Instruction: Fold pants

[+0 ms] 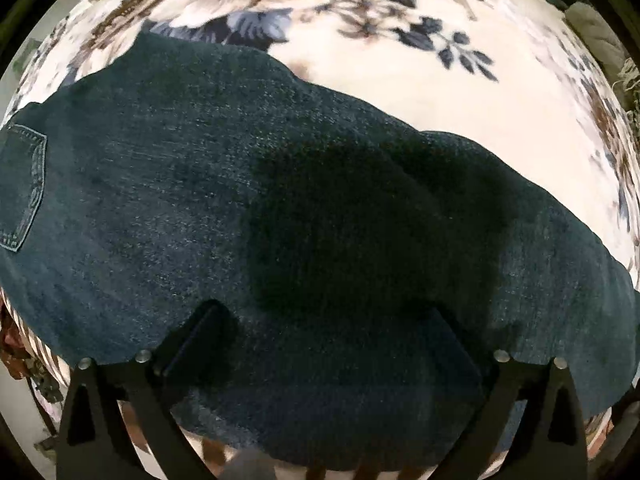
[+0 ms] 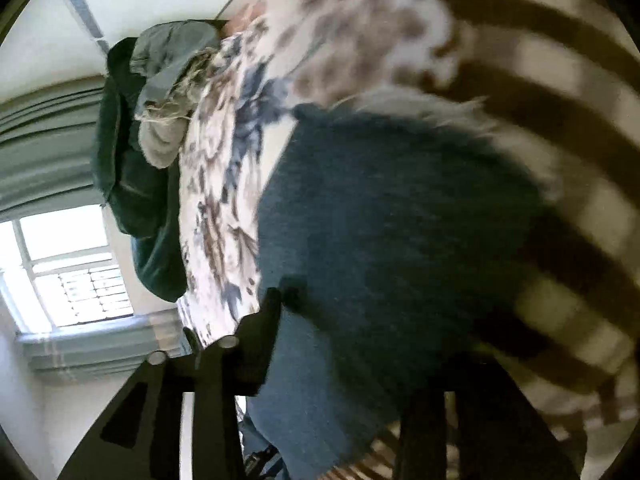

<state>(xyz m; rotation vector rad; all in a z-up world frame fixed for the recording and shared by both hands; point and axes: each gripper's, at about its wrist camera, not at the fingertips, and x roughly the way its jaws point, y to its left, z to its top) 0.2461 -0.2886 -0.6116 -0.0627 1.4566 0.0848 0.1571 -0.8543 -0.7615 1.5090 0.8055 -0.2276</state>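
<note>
We see the pants (image 1: 248, 216) lying across the floral blanket (image 1: 460, 80), from 9 to 4 o'clock, seemingly folded lengthwise; crosswise folds remain. Our left gripper (image 1: 320, 336) stands spread wide above the denim, holding nothing. Our right gripper (image 2: 340, 340) straddles cloth; grip unclear.

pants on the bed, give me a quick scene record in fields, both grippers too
garment: dark denim pants, spread flat
surface: floral blanket
visible detail: stitched back pocket at the left edge of the left wrist view
left gripper: open, above the denim
right gripper: denim between the fingers, grip unclear from the blurred view
background: window, heap of clothes
</note>
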